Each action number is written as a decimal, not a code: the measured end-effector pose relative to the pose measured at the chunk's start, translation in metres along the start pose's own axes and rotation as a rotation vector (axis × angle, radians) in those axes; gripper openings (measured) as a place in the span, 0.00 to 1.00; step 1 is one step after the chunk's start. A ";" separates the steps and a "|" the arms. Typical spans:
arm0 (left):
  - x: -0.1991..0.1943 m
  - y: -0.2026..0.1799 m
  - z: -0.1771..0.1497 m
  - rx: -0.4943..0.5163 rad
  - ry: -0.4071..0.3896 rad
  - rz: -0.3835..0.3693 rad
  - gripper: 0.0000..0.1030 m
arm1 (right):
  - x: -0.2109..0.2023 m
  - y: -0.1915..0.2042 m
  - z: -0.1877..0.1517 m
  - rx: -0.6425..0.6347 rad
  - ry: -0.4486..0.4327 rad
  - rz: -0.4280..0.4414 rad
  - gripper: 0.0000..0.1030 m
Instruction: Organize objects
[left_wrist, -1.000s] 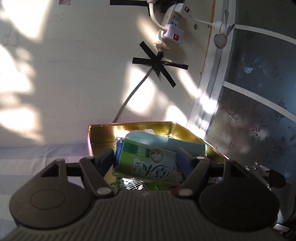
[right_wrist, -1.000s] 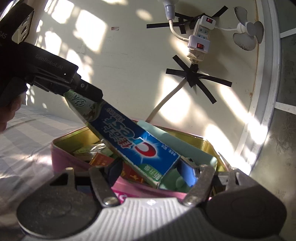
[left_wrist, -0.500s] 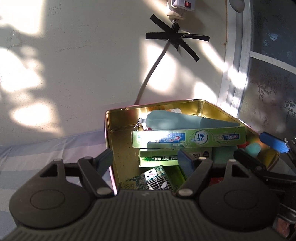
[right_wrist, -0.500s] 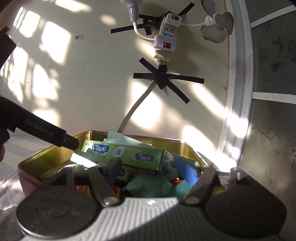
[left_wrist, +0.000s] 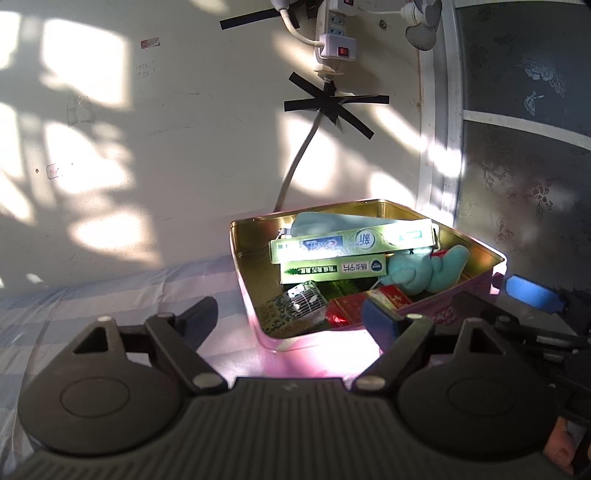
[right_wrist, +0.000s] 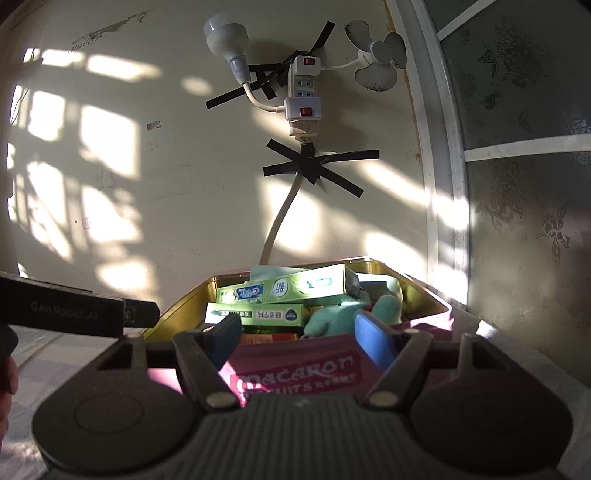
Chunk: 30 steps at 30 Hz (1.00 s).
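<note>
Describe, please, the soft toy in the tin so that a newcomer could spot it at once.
Start at the open pink tin with the gold inside, standing on the striped cloth below the taped wall cable. At its right side, beside the two stacked green cartons, lies the teal plush toy. It is the only soft, rounded thing among flat printed boxes.

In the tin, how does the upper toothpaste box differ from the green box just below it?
The upper toothpaste box is longer and sunlit, with a blue logo; the green box below is shorter, shaded, with a dark green arrow. The upper one rests on top, its right end overhanging; the lower sits deeper beside the teal plush toy. Both lie lengthwise inside the pink tin.
</note>
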<state>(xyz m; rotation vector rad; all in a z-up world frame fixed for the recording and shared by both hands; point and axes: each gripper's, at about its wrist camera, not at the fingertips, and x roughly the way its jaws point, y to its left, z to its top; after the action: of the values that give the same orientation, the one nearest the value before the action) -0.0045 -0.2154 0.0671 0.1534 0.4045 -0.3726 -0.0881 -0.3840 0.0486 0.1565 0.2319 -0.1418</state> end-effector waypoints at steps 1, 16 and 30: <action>-0.004 0.001 -0.003 -0.004 0.000 0.004 0.87 | -0.004 0.001 -0.002 0.016 0.006 0.001 0.69; -0.039 0.032 -0.054 -0.104 0.070 0.033 0.94 | -0.057 0.020 -0.023 0.136 0.070 0.017 0.90; -0.056 0.048 -0.069 -0.132 0.107 0.082 1.00 | -0.071 0.052 -0.019 0.121 0.071 0.041 1.00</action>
<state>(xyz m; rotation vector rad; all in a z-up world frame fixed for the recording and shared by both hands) -0.0583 -0.1379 0.0314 0.0612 0.5249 -0.2569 -0.1522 -0.3211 0.0544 0.2863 0.2908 -0.1099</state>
